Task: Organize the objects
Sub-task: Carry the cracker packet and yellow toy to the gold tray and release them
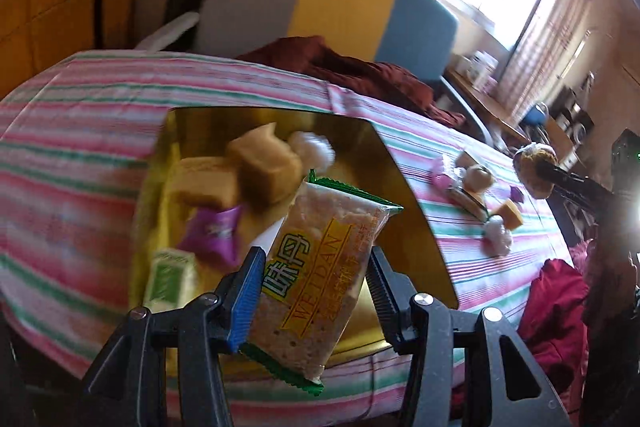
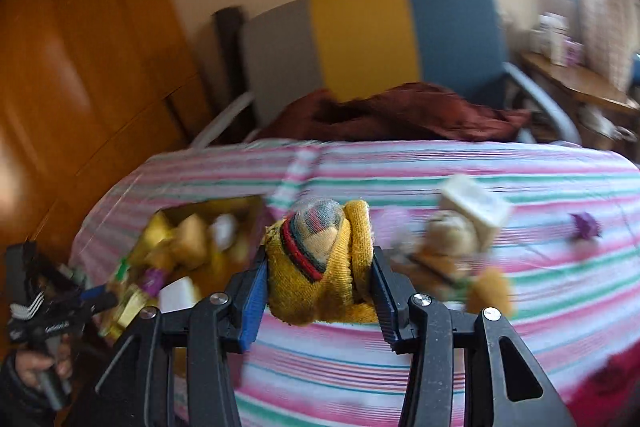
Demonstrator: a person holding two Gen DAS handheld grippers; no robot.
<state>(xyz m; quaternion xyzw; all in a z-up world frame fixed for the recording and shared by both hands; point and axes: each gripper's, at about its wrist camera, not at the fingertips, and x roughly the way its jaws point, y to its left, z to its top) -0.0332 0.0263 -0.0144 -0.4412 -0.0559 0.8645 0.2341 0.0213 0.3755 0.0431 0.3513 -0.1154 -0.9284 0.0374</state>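
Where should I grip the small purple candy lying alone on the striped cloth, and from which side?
Both grippers are full now: left gripper holds the cracker packet, right gripper a rolled sock. Once one is free, come down from above on the purple candy and pinch its middle; the cloth around it looks bare.

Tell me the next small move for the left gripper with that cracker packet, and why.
Probably lower it a little and let go. The left gripper holds the cracker packet over the gold box, where other snacks already lie, so a short drop should land it inside.
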